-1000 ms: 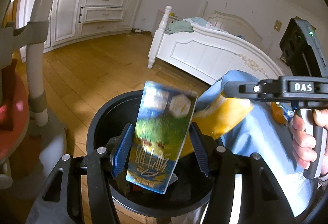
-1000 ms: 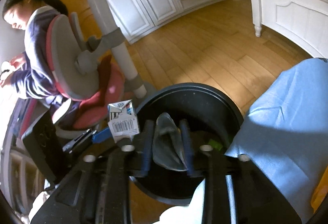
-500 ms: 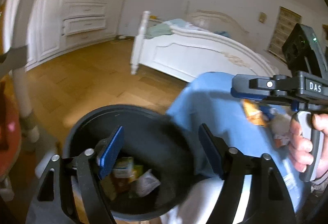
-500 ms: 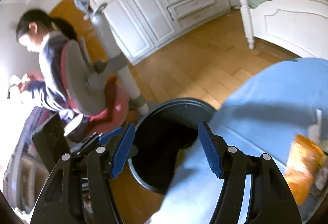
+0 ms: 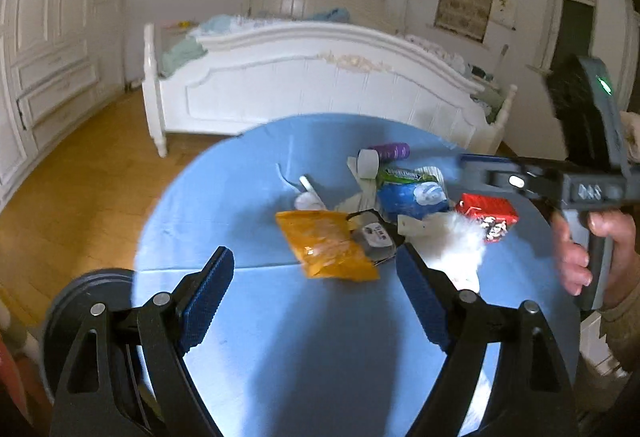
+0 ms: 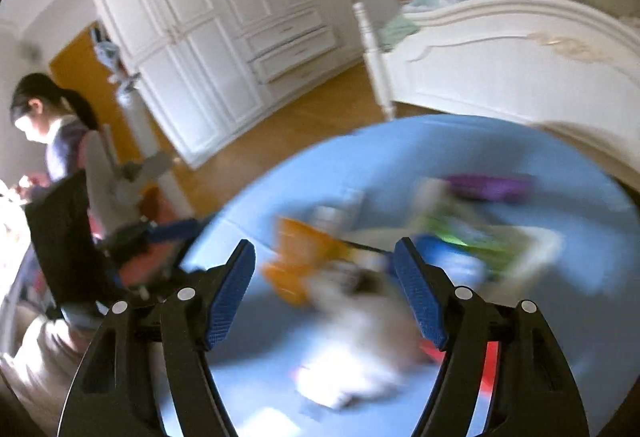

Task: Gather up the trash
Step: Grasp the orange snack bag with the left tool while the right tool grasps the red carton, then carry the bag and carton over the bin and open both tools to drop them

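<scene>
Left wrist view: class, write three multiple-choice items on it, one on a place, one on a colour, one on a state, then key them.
1. Where does the orange packet lie?
A. on the blue table
B. on the bed
C. on the floor

2. What colour is the small box beside the white tissue?
A. green
B. red
C. black

3. How is the left gripper?
A. shut on a packet
B. open, holding nothing
C. shut, holding nothing

Key: A, the packet rests on the blue cloth; B, the box shows red; B, the jaws stand wide apart with nothing between.
</scene>
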Demonstrator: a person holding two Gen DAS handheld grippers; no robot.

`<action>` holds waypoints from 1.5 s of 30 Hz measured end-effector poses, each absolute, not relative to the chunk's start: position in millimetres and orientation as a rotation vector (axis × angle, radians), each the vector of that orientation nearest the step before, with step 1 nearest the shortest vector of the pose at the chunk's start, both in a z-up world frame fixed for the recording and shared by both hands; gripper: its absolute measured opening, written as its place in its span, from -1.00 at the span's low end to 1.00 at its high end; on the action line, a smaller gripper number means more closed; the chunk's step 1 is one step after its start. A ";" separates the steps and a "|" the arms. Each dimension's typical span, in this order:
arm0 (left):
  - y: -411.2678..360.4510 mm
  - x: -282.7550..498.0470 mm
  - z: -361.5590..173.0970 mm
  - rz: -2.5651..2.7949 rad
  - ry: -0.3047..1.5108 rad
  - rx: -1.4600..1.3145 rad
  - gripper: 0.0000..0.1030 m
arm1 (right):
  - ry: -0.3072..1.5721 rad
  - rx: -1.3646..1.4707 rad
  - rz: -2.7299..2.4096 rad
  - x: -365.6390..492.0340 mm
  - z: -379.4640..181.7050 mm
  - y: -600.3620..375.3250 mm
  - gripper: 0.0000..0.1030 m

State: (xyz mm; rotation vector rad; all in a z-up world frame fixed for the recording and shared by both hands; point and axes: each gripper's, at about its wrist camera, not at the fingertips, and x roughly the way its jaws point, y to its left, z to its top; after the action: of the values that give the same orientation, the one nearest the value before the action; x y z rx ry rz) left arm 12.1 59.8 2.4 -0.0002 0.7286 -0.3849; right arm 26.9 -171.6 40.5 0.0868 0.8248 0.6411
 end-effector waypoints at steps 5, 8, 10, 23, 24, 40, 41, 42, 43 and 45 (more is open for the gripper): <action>44.1 40.6 -15.7 -0.373 0.826 -0.065 0.61 | 0.857 -0.026 0.581 26.2 20.6 -221.9 0.40; 36.9 51.5 -28.3 -0.357 0.870 -0.062 0.61 | 0.875 -0.084 0.551 25.7 3.7 -236.5 0.44; 32.7 58.0 -36.9 -0.337 0.893 -0.050 0.60 | 0.858 -0.065 0.567 23.2 -2.2 -241.0 0.58; 33.2 75.2 -46.9 -0.332 0.947 -0.093 -0.29 | 0.895 -0.199 0.679 9.3 -11.2 -208.0 0.58; 32.9 75.0 -47.0 -0.334 0.945 -0.096 -0.29 | 0.892 -0.213 0.673 7.8 -12.5 -206.0 0.47; 80.6 19.0 6.0 -0.311 0.703 -0.144 -0.31 | 0.826 0.240 0.699 18.9 42.4 -214.8 -0.35; 89.7 13.7 9.9 -0.281 0.681 -0.144 -0.31 | 0.820 0.245 0.714 18.0 47.9 -205.7 -0.35; 98.3 9.8 12.4 -0.256 0.667 -0.143 -0.31 | 0.819 0.244 0.741 18.7 53.6 -188.5 -0.35; 107.6 6.0 14.3 -0.233 0.655 -0.144 -0.31 | 0.821 0.241 0.755 19.4 56.7 -177.9 -0.35; 131.5 -3.5 15.1 -0.184 0.642 -0.170 -0.31 | 0.833 0.227 0.792 22.2 62.7 -145.6 -0.35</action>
State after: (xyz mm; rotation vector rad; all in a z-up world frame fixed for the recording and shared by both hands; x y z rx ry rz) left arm -3.5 131.5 15.1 -0.1696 0.6416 -0.1842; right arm 22.2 -145.6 62.7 0.2275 0.8330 0.7919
